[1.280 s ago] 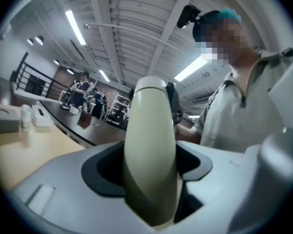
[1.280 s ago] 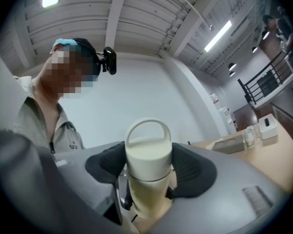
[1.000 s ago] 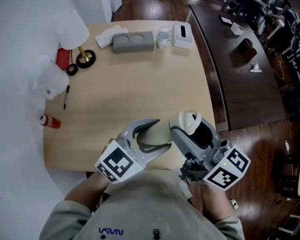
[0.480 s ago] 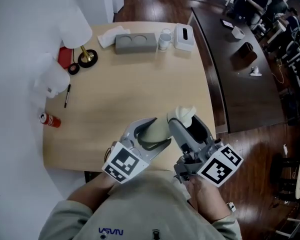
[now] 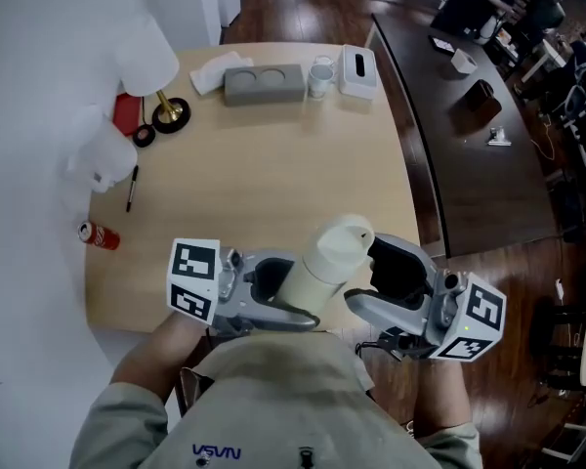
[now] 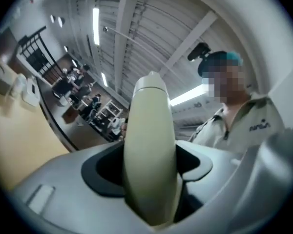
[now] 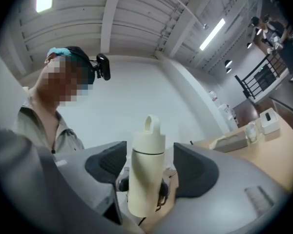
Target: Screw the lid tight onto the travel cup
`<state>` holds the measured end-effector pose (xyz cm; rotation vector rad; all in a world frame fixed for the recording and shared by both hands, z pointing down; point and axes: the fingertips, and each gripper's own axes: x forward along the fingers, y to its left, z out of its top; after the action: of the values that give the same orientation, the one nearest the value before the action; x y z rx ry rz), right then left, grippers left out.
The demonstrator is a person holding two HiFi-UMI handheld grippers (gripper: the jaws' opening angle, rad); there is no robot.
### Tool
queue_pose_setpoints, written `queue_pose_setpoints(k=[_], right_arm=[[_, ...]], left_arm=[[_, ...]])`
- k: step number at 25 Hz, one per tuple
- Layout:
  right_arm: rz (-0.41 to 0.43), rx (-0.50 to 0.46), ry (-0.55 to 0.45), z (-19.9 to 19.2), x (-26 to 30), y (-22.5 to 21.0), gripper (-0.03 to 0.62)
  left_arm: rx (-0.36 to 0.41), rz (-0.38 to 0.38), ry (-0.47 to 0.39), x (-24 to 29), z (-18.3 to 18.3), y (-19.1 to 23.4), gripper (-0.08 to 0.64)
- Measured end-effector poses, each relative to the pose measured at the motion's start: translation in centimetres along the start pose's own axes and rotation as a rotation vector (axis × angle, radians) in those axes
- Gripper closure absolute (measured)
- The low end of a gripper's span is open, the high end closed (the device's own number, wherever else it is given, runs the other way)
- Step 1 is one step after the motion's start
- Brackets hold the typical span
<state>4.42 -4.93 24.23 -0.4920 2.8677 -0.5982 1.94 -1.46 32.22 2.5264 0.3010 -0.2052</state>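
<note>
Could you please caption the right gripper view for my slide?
Cream travel cup, lid on, framed between the right gripper's open jaws, touching neither.

The travel cup [image 6: 150, 155] runs off the frame's bottom edge. From above, the left gripper [image 5: 291, 299] seemingly hides its base.

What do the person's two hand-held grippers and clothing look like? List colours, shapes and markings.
Both the left hand-held gripper and right hand-held gripper have grey moulded bodies with curved jaws lined by black pads. Each carries a white cube printed with black square markers. The person wears a pale khaki shirt with a small chest logo.
</note>
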Motion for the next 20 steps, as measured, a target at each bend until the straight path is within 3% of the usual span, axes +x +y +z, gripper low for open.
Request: queue_pose_setpoints(k=[2,5,9,15,17,20], right_arm=[[0.067,0.002,0.013,0.3,-0.1,1.1,0.301],[0.150,0.003,0.036,0.4,0.1,2.4,0.301],[0.221,0.003,0.071,-0.1,0.6,3.5,0.301],[0.148,-0.018,0.090,-1.0,0.6,1.9,0.301],[0.076,-0.026,0.085,-1.2,0.5,0.5,0.301],[-0.074,-0.012,0.069,-1.4,0.5,-2.1,0.301]], left_arm=[[-0.047,-0.110,0.015,0.1,-0.2,-1.3,0.245],[-0.088,-0.211,0.078,0.5,-1.1,-2.7,0.245],[-0.094,-0.230,0.190,1.2,-3.1,-3.0,0.245],[-0.035,-0.107,0.223,1.3,-3.7,-1.2,0.245],[0.024,-0.013,0.244,1.3,-3.7,0.1,0.245],[0.157,0.209,0.287,1.0,-3.4,2.9,0.245]])
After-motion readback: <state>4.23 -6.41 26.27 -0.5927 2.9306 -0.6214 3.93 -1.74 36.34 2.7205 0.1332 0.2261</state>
